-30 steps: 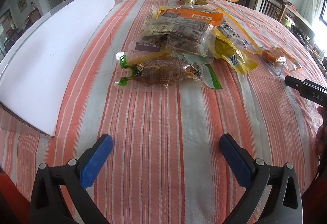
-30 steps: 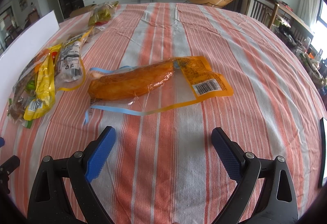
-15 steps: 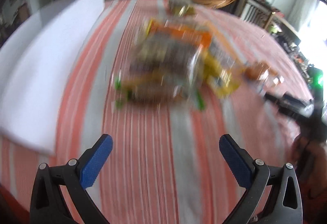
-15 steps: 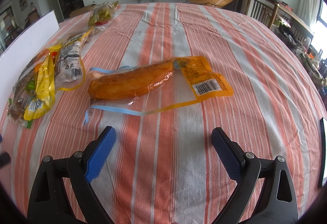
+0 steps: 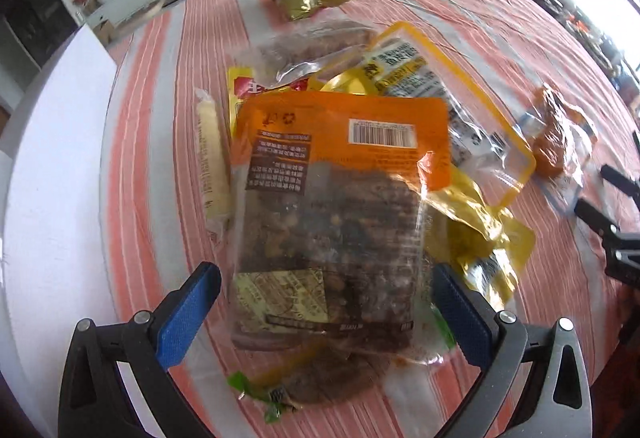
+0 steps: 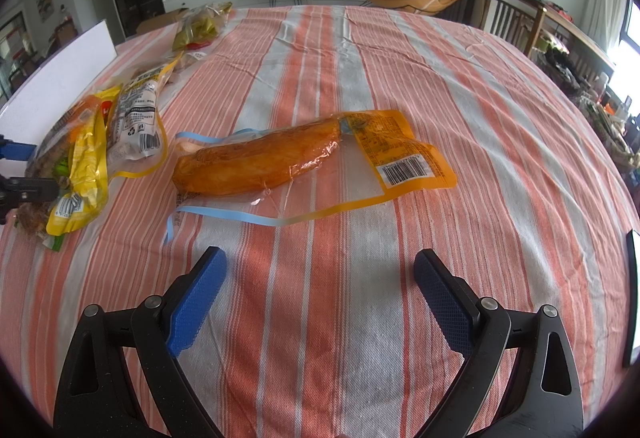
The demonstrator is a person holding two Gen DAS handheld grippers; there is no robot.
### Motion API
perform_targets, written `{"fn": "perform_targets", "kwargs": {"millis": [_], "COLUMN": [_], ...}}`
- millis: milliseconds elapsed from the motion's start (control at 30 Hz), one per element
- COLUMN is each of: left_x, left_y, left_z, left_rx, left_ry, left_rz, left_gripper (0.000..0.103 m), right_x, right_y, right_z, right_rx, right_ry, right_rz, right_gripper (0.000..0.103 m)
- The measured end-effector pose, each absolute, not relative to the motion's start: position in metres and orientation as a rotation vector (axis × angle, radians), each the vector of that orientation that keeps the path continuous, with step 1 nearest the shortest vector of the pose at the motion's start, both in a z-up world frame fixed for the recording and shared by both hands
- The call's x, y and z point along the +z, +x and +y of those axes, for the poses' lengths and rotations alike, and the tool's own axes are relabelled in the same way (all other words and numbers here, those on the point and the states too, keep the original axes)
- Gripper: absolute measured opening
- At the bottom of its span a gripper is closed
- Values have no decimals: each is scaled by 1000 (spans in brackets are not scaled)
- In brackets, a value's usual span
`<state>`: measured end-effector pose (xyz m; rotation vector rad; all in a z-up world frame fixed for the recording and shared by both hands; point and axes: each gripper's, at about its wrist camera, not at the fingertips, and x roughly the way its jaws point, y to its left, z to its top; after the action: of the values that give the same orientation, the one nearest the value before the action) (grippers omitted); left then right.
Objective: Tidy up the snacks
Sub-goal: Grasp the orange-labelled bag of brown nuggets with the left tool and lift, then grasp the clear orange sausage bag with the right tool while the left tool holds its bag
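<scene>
**Top packet framed by the left tongs, lengthwise along their line**

The left gripper (image 5: pixel 326 302) is poised over the pile of snack packets, its jaws wide but closing. Between the blue pads (image 5: pixel 188 308) lies the orange-topped packet (image 5: pixel 332 214) — uppermost on the heap, not yet pressed from either side as far as can be seen. Its long axis runs away from the tongs, barcode end farthest, so it would be taken across its width near the close end. The yellow packets (image 5: pixel 476 226) are tucked just beside and beneath it on the right.

The right gripper (image 6: pixel 320 292) is held wide and empty above the striped tablecloth (image 6: pixel 460 86). The orange sausage packet (image 6: pixel 288 158) lies ahead of it, crosswise — well apart from the heap. The left hand is judged the nearer to the pile.
</scene>
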<state>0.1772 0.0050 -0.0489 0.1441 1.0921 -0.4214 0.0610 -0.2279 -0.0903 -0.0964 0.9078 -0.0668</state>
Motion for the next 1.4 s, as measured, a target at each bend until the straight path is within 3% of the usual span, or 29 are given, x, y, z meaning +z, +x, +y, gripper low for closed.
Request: {"fn": "perform_targets", "kwargs": {"millis": [33, 67, 167, 600, 900, 1200, 1400], "left_x": [-47, -45, -42, 12, -6, -6, -13], "left_y": [169, 162, 141, 46, 43, 42, 41], "left_z": [8, 12, 20, 101, 104, 99, 100], "left_rx": [-427, -415, -405, -342, -349, -300, -303], "left_ry": [112, 86, 55, -166, -202, -138, -155], "left_rz": [1078, 1073, 1065, 959, 969, 900, 893], "left_gripper": [82, 76, 71, 71, 71, 71, 71], "right_x": [-90, -90, -90, -91, -90, -74, -77], "right_y": [61, 61, 61, 61, 61, 52, 101], "right_z": [-228, -228, -228, -228, -230, -288, -262], "right_rx": [-67, -67, -67, -67, -54, 15, -23], "right_ry": [-96, -96, -96, -96, -83, 484, 540], "right_rz": [908, 908, 908, 907, 903, 914, 1003], "right_gripper": [97, 97, 97, 97, 97, 95, 96]}}
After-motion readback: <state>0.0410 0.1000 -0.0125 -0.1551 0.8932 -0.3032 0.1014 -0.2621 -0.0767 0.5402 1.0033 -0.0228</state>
